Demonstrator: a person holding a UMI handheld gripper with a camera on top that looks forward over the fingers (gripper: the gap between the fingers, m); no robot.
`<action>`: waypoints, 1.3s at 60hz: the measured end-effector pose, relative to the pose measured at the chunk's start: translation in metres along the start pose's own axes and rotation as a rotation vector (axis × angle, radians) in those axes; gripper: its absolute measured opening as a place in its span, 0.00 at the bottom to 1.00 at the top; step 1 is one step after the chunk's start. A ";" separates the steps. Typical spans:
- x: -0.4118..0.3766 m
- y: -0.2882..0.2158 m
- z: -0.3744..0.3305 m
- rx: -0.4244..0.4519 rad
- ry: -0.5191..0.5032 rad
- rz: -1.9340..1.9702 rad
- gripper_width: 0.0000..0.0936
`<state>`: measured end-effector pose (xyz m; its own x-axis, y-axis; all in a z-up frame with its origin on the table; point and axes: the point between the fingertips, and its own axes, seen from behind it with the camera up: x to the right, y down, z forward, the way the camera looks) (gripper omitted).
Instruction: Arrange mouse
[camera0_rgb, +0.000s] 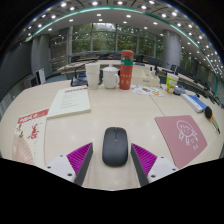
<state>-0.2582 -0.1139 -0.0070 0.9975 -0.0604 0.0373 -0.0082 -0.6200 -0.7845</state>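
- Mouse (115, 145): dark grey, with a scroll wheel near its front; lies flat on the pale counter (110, 112), long axis pointing away from the camera. No brand mark readable on it.
- Hand-held gripper (113, 160): fingers spread, magenta pads (80, 156) facing inward. The mouse sits between them, resting on the counter, with a visible gap at each side; neither pad touches it.
- Pink mouse mat (181, 136): just right of the right finger, bearing a line-drawn cartoon figure; any small print is too fine to read.
- White printed booklet (69, 101): left of the mouse and further off, lines of text illegible.
- Red-and-white leaflet (30, 123): near the counter's left edge, red lettering present but unreadable.
- Beyond the mouse, far side of counter: white cups (103, 75), a red-and-orange cylindrical canister (126, 70) with a label I cannot make out, and a small yellow-green cup (172, 83) to the right.
- A dark pen-like item (213, 117) lies near the right edge.
- Background: open office with ceiling lights.
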 end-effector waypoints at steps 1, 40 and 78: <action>-0.001 -0.002 0.004 -0.003 0.003 0.004 0.80; 0.039 -0.101 -0.032 0.146 -0.017 0.011 0.37; 0.295 -0.017 0.028 -0.018 -0.012 0.023 0.44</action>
<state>0.0379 -0.0996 0.0001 0.9978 -0.0656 0.0113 -0.0328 -0.6326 -0.7738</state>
